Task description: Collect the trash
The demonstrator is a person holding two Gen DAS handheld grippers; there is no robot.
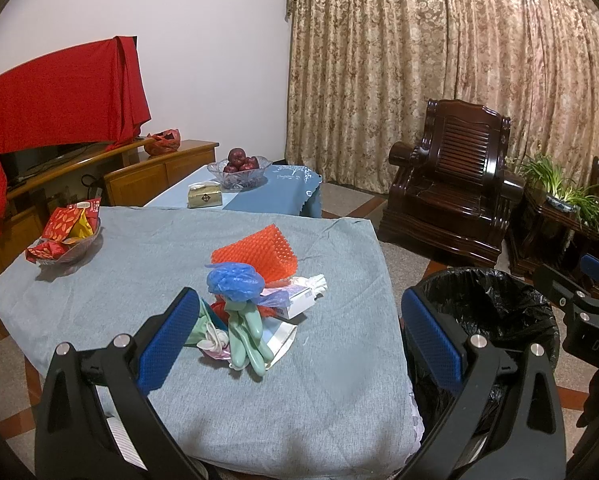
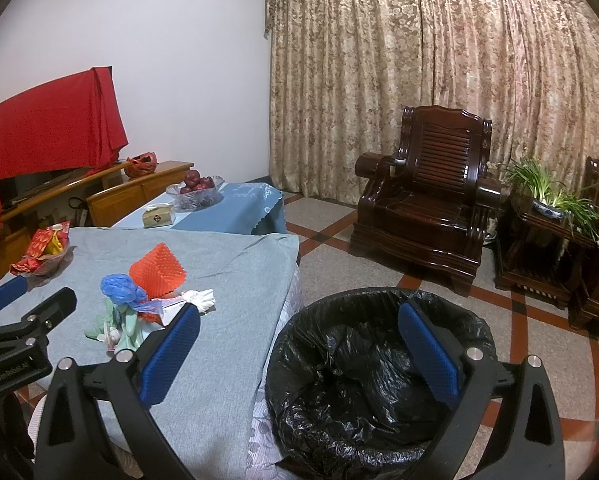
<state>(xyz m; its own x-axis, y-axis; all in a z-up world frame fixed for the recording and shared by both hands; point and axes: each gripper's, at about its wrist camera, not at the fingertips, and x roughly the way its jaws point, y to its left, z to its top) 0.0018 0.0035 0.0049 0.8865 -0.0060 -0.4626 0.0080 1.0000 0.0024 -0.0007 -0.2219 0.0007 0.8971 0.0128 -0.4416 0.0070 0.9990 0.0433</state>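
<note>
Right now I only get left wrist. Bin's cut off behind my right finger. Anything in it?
Observer: Right wrist shows the bin almost whole; black liner, no trash visible inside.
Operator: Right gripper state?
Observer: The right gripper is open, holding nothing, hanging over the bin's near rim.
Operator: Bin touching the table?
Observer: It stands on the floor right against the table's cloth-draped corner.

"GenRobot.AI" is printed in white on the left tongs (image 2: 11, 300), seen from the right wrist. "DAS" is read on the right tongs (image 1: 595, 280); the rest is cut off.
</note>
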